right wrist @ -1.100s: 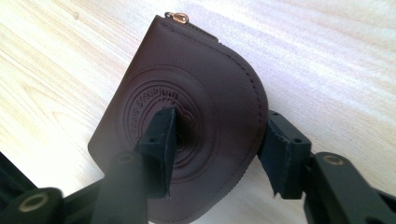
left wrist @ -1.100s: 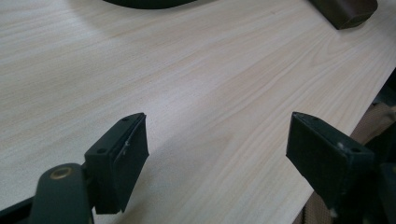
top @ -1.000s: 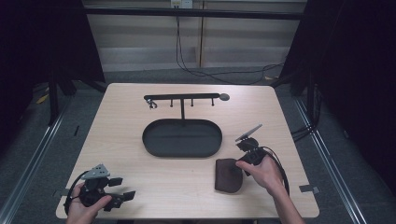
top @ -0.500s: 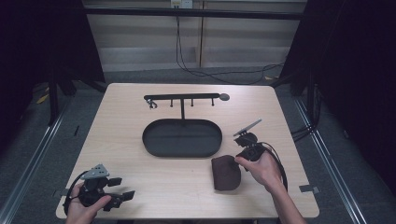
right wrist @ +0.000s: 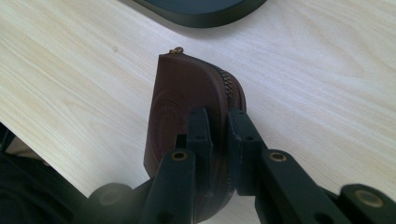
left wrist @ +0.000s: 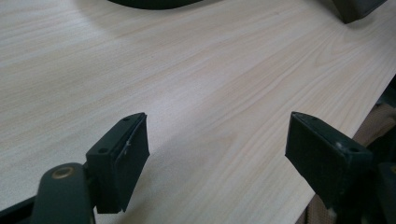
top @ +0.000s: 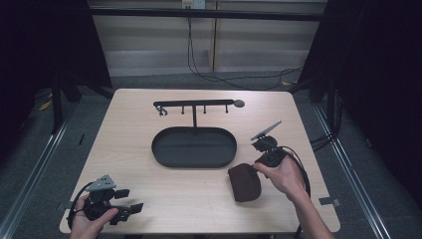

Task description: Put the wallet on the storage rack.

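A brown leather zip pouch [top: 244, 183] [right wrist: 182, 93] is at the front right of the table, turned on its edge. My right gripper [top: 253, 170] [right wrist: 218, 116] is shut on it. Its jaws have just been closing, and their pads now press on either side of the zipped edge. My left gripper [top: 130, 200] [left wrist: 217, 140] rests at the table's front left corner, open, with bare wood between its jaws.
A black oval tray [top: 159, 154] [right wrist: 201, 18] lies mid-table, just beyond the pouch. Behind it stands a black rack [top: 194, 104] with small hooks. The table's front edge [left wrist: 355, 126] runs close by the left gripper.
The right gripper has closed on the pouch and risen a little, and the pouch has tipped from flat onto its edge. The left gripper has stayed put.
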A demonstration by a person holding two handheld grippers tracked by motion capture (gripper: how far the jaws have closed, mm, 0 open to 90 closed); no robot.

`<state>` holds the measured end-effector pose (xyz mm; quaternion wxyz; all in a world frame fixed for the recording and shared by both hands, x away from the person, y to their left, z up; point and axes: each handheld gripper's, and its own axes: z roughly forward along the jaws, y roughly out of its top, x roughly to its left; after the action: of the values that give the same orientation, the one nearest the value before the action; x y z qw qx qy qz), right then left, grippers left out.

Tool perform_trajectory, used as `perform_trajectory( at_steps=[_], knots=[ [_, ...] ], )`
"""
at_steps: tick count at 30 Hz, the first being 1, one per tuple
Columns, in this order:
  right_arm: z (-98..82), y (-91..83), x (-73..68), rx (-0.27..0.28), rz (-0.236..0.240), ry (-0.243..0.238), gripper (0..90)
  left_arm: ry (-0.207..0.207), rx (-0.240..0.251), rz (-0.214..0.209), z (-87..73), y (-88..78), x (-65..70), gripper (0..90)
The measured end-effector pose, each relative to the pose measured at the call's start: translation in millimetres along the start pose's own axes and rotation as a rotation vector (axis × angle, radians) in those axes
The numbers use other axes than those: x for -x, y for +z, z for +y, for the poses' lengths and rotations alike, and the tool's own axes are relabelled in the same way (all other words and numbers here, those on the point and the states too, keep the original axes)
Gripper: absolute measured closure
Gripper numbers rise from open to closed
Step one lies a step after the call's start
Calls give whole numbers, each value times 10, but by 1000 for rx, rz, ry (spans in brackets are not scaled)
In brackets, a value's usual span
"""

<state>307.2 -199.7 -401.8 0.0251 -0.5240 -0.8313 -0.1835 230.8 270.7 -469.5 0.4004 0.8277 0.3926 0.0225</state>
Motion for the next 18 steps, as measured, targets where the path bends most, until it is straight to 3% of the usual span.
perform_trajectory(
  at_steps=[11, 18],
  knots=[
    [113, -164, -111, -61, -33, -29, 840, -3, -2, -7, -3, -7, -2, 213],
    [207, -242, -122, -107, -54, -14, 841, -1, -1, -4, -3, -10, -4, 213]
  ],
)
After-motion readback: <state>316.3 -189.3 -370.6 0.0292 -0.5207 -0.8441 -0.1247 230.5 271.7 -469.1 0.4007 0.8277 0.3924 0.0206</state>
